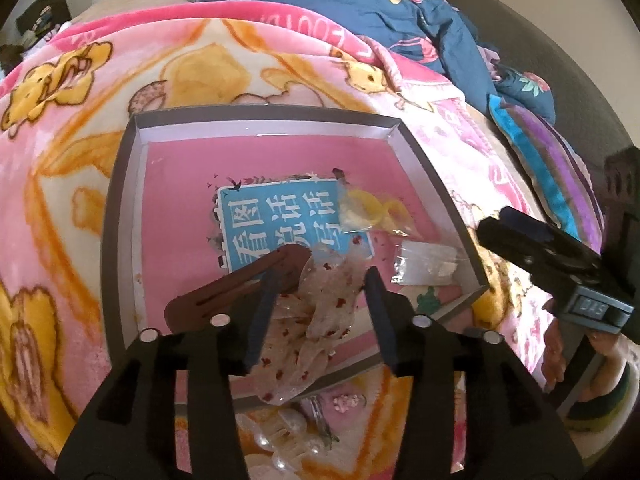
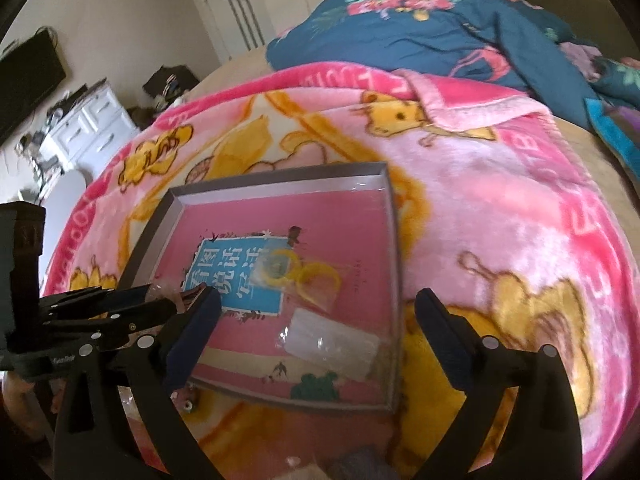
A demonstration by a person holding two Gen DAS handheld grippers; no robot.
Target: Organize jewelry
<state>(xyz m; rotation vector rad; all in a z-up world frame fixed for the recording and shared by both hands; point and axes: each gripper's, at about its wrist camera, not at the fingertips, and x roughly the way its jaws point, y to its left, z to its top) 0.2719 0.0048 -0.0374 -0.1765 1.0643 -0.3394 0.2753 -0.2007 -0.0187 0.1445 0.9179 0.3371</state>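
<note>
Between my left gripper's (image 1: pixel 320 284) half-parted blue fingers (image 1: pixel 262 312) lies a clear packet (image 1: pixel 320 320) of pale fabric hair pieces dotted red; the pads stand just off it on both sides, so I am not pinching it. Its lower end hangs over the near wall of the shallow grey box (image 1: pixel 120 200), the rest lies inside; a brown hair clip (image 1: pixel 240 280) rests just left of it on the box floor.

Inside the box a pink book (image 1: pixel 180 208) carries a blue label (image 1: pixel 276 220) with large white Chinese characters, upside down to me; on the label's corner sits a packet of yellow rings (image 1: pixel 372 210), and nearer the right wall a small clear bag (image 1: pixel 424 260).

My right gripper (image 2: pixel 316 316) stands wide apart with nothing between its jaws, hovering over the box's near right corner; its side bears a small plate, too blurred to read surely.

Everything rests on a pink blanket (image 1: pixel 80 160) with yellow cartoon animals; its border lettering is only partly legible. Pearl hair clips (image 1: pixel 280 436) lie on the blanket just outside the box.
</note>
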